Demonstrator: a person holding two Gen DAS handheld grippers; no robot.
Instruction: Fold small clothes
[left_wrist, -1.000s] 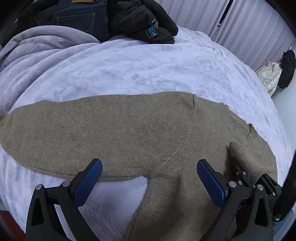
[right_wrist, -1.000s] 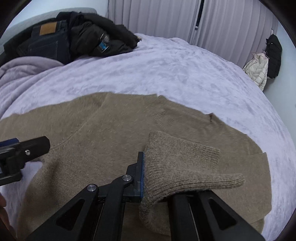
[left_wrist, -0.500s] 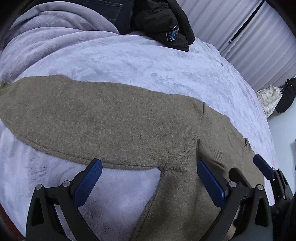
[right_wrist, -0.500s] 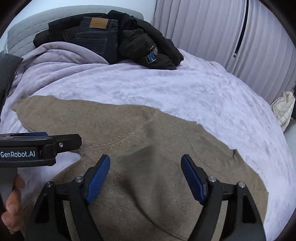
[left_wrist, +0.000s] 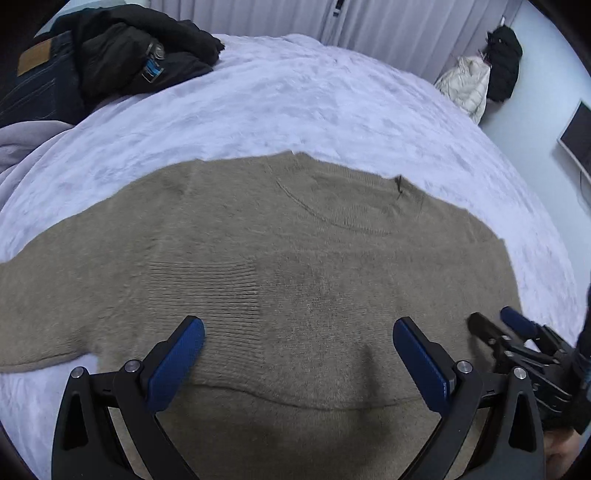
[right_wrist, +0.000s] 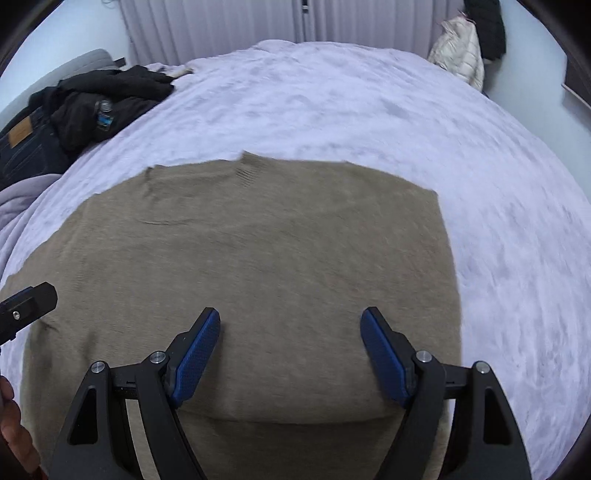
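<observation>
Tan knit sweater (left_wrist: 295, 266) lies flat mid-frame, right sleeve folded in; left gripper (left_wrist: 297, 354) and right gripper (right_wrist: 290, 350) hover spread, empty, likely repositioning.

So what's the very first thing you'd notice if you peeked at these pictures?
The big tan sweater spread flat over the pale lilac bedspread, filling the middle of both views. Next, the blue-padded left gripper and right gripper, both open and empty just above the sweater's near part. Far back on the left, a heap of dark clothes stands out against the light bed.
</observation>
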